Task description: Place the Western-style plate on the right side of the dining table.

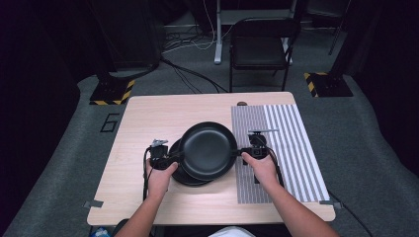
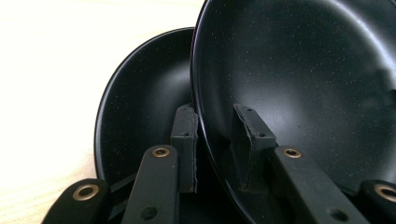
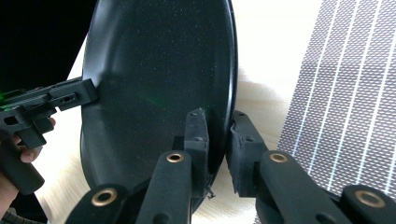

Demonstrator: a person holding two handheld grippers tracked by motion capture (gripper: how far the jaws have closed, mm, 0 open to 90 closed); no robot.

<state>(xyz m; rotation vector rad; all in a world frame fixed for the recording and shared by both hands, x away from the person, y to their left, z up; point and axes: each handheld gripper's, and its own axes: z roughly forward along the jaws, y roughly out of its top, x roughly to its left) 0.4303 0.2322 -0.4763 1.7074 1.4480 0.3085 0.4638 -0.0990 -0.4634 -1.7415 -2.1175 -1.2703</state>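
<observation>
Lifting the top pan (image 1: pixel 208 149) off the lower pan (image 1: pixel 179 174): left hand-held gripper (image 1: pixel 173 159) and right hand-held gripper (image 1: pixel 242 152) are each pinching its rim, opposite sides. It's tilting above the bench (image 1: pixel 148 118); setting down remains.

Speckled matt-black pan (image 1: pixel 207 149), pale wood-grain table (image 1: pixel 148 123)

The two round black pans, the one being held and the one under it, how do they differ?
The upper round black pan is pinched at opposite rims by the left hand-held gripper and right hand-held gripper; the lower round black pan lies ungripped on the table, mostly covered. Both look matte black and shallow.
</observation>
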